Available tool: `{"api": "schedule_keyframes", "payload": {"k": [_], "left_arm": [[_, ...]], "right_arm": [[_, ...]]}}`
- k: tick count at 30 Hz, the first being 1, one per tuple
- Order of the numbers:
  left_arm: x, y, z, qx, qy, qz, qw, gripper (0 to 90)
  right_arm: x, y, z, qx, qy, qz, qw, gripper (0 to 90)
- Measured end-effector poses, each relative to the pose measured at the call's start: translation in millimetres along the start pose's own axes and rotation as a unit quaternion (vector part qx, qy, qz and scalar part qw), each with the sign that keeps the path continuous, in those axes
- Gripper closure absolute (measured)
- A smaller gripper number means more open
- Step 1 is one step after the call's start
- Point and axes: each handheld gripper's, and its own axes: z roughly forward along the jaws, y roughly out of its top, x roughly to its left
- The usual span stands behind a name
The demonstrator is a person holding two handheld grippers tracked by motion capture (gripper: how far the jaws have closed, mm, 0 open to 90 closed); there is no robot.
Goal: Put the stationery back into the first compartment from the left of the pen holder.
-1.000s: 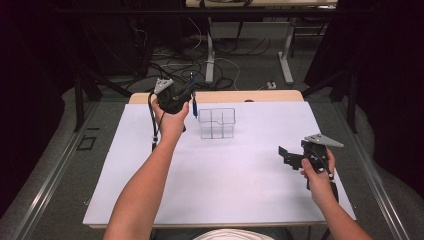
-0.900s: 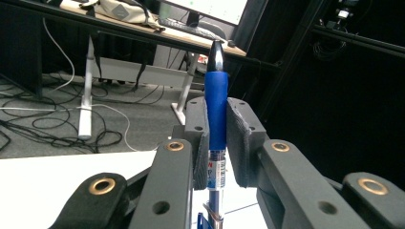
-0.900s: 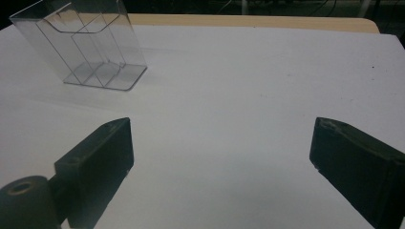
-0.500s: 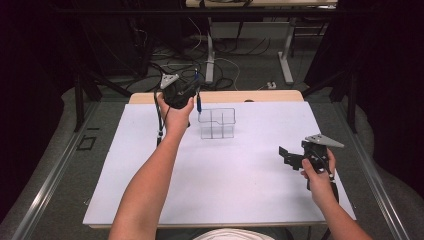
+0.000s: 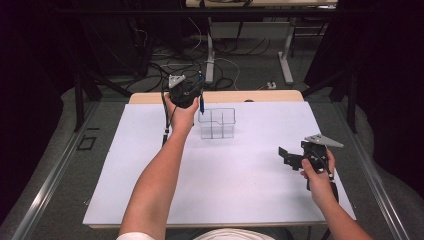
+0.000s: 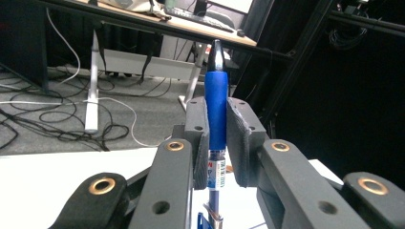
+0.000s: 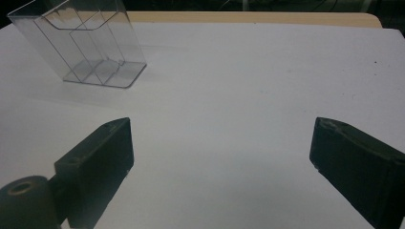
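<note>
A blue pen (image 6: 217,109) stands upright between the jaws of my left gripper (image 6: 217,138), which is shut on it. In the high view the left gripper (image 5: 196,92) is raised at the far side of the table, just left of a clear divided organizer (image 5: 217,123), with the pen (image 5: 201,103) hanging down beside it. My right gripper (image 5: 286,156) hovers low over the white table at the right, open with nothing between its jaws. The organizer (image 7: 88,43) sits at the upper left of the right gripper view.
The white tabletop (image 5: 235,190) spreads between both arms. A wooden edge (image 5: 235,96) runs along the table's far side. Cables (image 5: 175,60) and desk legs (image 5: 210,40) lie on the floor beyond it. Dark frames stand at both sides.
My left gripper has lifted the pen and moved it right, closer to the organizer. The right gripper has stayed where it was.
</note>
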Motion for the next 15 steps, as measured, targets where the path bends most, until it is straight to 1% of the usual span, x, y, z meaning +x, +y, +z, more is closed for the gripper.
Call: {"api": "schedule_keyframes", "payload": {"k": [3,5,11,12,14,15], "left_arm": [[-2.3,-4.0,2.5,0.007,0.001,0.003,1.0,80.0],[-4.2,-7.1,3.5,0.011,0.001,0.007,0.9999,80.0],[-4.7,-17.1,5.6,0.019,0.008,0.008,0.9998,80.0],[-4.8,-17.9,5.5,0.021,0.012,0.007,0.9997,79.9],[-6.2,-19.4,5.5,0.02,0.01,0.005,0.9997,79.9],[-7.2,-20.1,5.7,0.024,0.011,0.012,0.9996,80.0]], "right_arm": [[0.5,0.2,-0.5,-0.001,0.0,0.0,1.0,7.3],[0.0,0.2,-0.3,-0.002,0.001,-0.005,1.0,7.3],[0.4,0.1,-0.1,-0.002,0.001,-0.006,1.0,7.3],[0.5,0.0,0.0,-0.001,0.001,-0.006,1.0,7.3],[0.8,-0.1,0.4,0.0,0.002,-0.009,1.0,7.3],[1.4,-0.1,0.7,0.001,0.002,-0.008,1.0,7.3]]}}
